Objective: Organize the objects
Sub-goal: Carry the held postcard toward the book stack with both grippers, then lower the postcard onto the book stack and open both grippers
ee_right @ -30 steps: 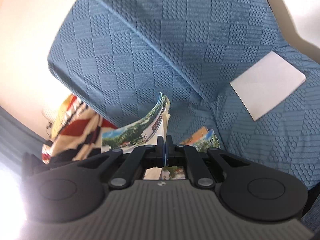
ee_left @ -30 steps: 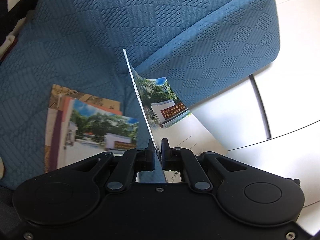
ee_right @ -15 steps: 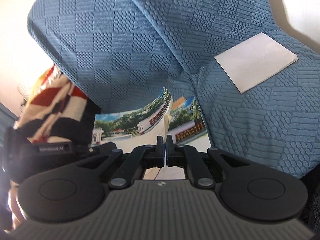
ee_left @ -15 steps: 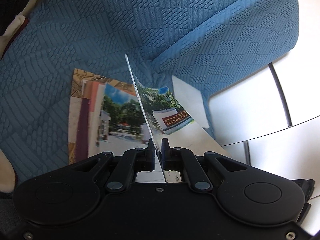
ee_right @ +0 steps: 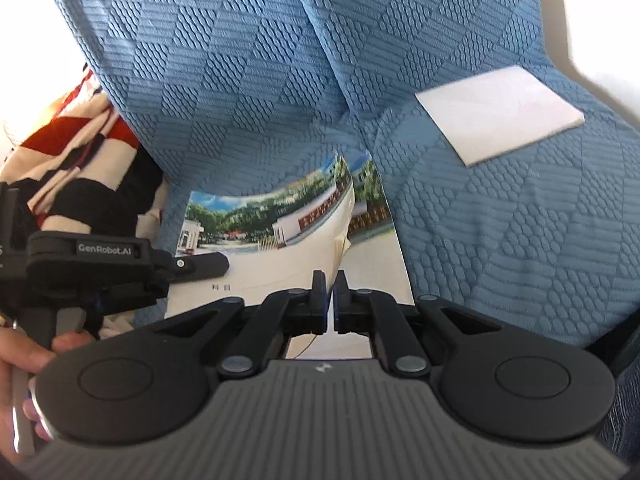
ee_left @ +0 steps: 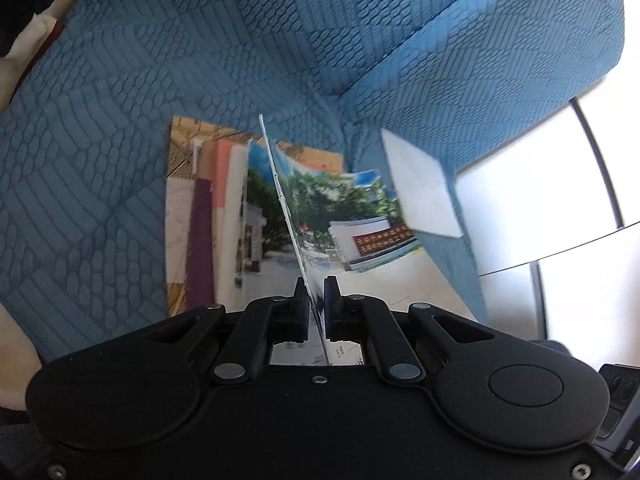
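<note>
Left wrist view shows a blue quilted sofa (ee_left: 120, 160), its seat filling the lower left and its backrest rising behind. Lying flat on the seat is a stack of cards (ee_left: 208, 216), with a patterned tan card at the bottom and purple, orange and white edges stepped above it. A white card (ee_left: 420, 196) lies apart to the right, near the sofa's edge. Just above the stack is a photo postcard (ee_left: 344, 216), printed with trees and a white gate wall, bowed upward in the middle like a shallow arch. The left claw (ee_left: 316, 300) is pressed together, pinching 1 near corner of the postcard, whose edge stands up between the 2 fingers. Right wrist view shows the same postcard (ee_right: 264, 220) from the other side, with the right claw (ee_right: 330, 296) pressed together on the opposite near corner and the left tool at the far left, held by a hand (ee_right: 24, 360). The postcard's long axis runs from 1 claw to the other, and the stack lies directly under and slightly beyond it, so the placing seems to need both claws to go straight down together. Neither claw looks nearer to the stack.
</note>
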Demonstrator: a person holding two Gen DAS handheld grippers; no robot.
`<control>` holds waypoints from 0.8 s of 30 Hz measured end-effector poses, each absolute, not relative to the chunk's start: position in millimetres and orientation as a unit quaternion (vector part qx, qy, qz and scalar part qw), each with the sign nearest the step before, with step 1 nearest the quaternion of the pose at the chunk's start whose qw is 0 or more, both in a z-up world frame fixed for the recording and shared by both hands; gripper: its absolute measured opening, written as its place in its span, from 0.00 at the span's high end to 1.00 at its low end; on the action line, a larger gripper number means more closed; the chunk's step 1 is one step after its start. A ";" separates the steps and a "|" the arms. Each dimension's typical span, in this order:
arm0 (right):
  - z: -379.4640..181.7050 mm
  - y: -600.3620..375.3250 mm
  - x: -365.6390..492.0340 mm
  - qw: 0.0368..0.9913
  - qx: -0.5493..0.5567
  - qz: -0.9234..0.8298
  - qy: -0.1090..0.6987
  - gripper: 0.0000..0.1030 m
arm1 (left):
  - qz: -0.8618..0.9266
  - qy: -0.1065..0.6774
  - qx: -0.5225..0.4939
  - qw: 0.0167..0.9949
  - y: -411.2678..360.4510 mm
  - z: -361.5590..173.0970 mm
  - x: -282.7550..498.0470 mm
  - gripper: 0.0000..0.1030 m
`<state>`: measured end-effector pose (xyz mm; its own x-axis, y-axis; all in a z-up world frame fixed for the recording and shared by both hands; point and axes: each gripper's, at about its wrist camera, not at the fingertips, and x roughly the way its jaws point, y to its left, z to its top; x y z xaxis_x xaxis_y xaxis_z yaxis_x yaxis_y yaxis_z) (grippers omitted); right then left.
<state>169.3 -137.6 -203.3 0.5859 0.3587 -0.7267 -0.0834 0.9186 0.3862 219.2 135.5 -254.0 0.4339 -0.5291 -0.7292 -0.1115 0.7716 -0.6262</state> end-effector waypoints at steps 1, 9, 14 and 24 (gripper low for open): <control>-206.3 -137.9 168.9 0.874 0.159 0.126 0.442 0.94 | -0.130 0.518 -0.308 0.787 134.0 -255.4 220.1 0.94; -221.5 -135.0 166.7 0.862 0.147 0.111 0.473 0.91 | -0.120 0.525 -0.277 0.796 121.6 -262.3 217.8 0.92; -222.7 -136.8 167.8 0.858 0.151 0.107 0.480 0.90 | -0.121 0.525 -0.272 0.798 120.3 -263.2 217.3 0.89; -217.1 -140.3 169.0 0.845 0.161 0.106 0.500 0.42 | -0.140 0.515 -0.247 0.809 115.5 -245.4 213.9 0.41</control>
<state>169.0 -140.3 -217.1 0.4780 0.3399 -0.8099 -0.0190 0.9259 0.3773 213.9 115.5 -245.4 0.4313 -0.4809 -0.7634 -0.0274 0.8388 -0.5438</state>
